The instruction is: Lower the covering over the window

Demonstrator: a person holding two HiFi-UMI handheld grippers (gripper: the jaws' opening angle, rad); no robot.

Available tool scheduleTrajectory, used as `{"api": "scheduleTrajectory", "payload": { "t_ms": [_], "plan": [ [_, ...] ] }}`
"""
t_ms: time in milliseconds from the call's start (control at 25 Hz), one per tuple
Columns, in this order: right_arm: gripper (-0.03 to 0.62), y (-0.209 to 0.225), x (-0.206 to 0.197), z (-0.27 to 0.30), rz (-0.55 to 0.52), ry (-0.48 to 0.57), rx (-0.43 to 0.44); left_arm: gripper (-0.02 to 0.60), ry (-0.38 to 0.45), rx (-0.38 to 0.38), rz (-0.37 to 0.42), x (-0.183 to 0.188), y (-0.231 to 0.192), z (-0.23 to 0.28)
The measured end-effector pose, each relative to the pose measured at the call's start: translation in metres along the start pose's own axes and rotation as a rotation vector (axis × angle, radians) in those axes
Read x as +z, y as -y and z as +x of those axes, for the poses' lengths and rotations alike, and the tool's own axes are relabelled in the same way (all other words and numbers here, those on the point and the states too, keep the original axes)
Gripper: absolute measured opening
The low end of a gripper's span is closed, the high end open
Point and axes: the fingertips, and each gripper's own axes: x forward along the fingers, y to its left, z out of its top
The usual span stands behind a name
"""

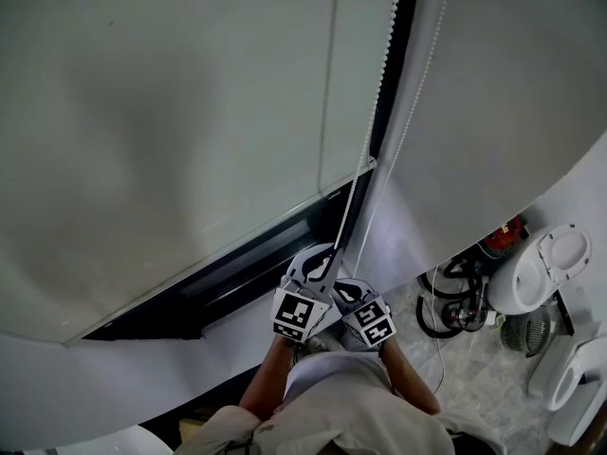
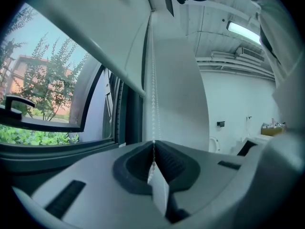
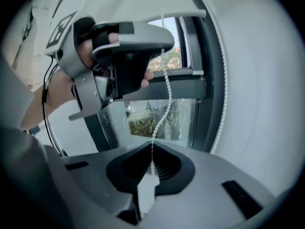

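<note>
Blind (image 1: 171, 112) — one, far left. Its bottom edge slants above a dark strip of window frame (image 1: 237, 273), and the left gripper view shows uncovered glass (image 2: 43, 94) below it.
Chain (image 1: 381, 83) — two strands, running down the frame's right edge.
Left gripper (image 1: 321, 254): jaws clamped together on one strand.
Right gripper (image 1: 349, 290): just beside it, pinched shut further down the same strand.
The other strand hangs free against bare wall (image 1: 493, 112).
Floor clutter (image 1: 474, 292), far right: too small to name.
</note>
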Motion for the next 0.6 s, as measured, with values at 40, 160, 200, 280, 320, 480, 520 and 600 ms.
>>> {"api": "scheduleTrajectory", "payload": {
  "t_ms": [40,160,200,280,320,480,520,600],
  "plan": [
    [0.006,0.001,0.006,-0.006,0.002,0.016,-0.007,0.020,-0.002,0.001,0.003,-0.001,0.000,-0.001],
    [0.046,0.005,0.032,-0.025,-0.012,0.088,-0.018,0.020,-0.006,0.005,0.009,-0.002,0.001,-0.003],
    [0.069,0.006,0.042,-0.032,-0.013,0.112,-0.017,0.020,-0.007,0.007,0.011,-0.002,0.000,-0.003],
    [0.095,0.007,0.064,-0.046,-0.010,0.165,-0.014,0.020,-0.007,0.010,0.014,-0.002,0.000,-0.004],
    [0.101,0.008,0.075,-0.054,-0.012,0.194,-0.016,0.019,-0.007,0.012,0.015,-0.002,-0.001,-0.004],
    [0.101,0.013,0.120,-0.082,-0.042,0.301,-0.045,0.020,-0.004,0.015,0.017,-0.002,0.000,-0.007],
    [0.101,0.014,0.130,-0.089,-0.053,0.323,-0.053,0.019,-0.005,0.015,0.017,-0.002,0.000,-0.007],
    [0.101,0.015,0.152,-0.101,-0.079,0.364,-0.065,0.020,-0.006,0.014,0.019,-0.002,0.001,-0.007]
  ]
}}
